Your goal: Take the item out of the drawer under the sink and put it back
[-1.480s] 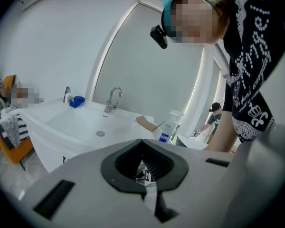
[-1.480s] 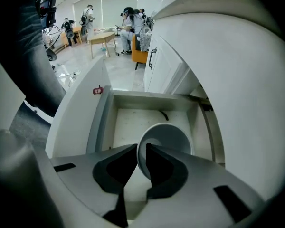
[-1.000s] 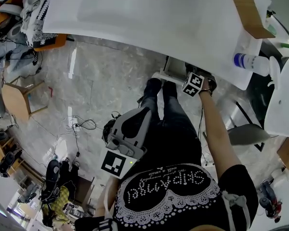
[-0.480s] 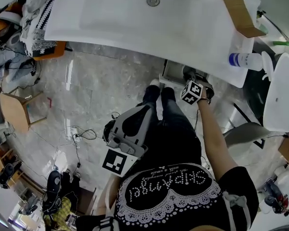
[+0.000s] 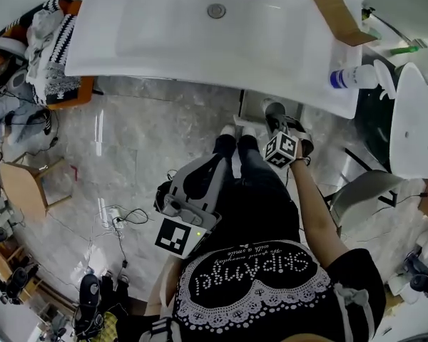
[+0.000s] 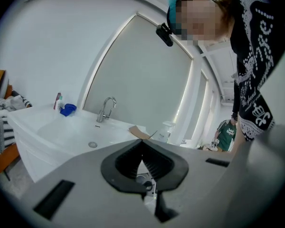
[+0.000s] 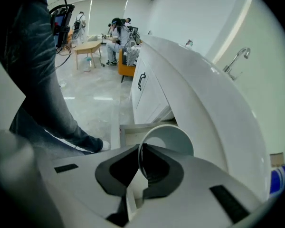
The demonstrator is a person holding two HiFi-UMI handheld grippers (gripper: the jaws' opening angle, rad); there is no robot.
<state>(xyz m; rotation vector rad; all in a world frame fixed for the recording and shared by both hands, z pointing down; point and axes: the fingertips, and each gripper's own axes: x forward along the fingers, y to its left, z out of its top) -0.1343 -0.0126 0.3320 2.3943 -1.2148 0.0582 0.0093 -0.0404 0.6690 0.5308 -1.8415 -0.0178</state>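
A white cup (image 7: 175,137) lies sideways between the jaws of my right gripper (image 7: 141,148), which is shut on its thin rim. The cup's round mouth faces the open drawer (image 7: 133,129) under the white sink (image 5: 200,41). In the head view the right gripper (image 5: 277,117) hangs over the drawer (image 5: 253,105) at the sink's front edge, its marker cube toward me; the cup is not clear there. My left gripper (image 5: 215,164) is held at the person's waist, pointing toward the sink. Its jaws (image 6: 142,141) meet at the tips with nothing between them.
A cardboard piece (image 5: 334,9) and a white bottle (image 5: 351,77) lie at the sink's right end, a tap (image 6: 106,108) at its back. A toilet (image 5: 414,120) stands to the right. Clothes (image 5: 43,34) and a wooden stool (image 5: 28,184) stand left. The person's legs fill the floor before the drawer.
My right gripper has risen from the drawer with the cup and turned a little. The left gripper has hardly shifted.
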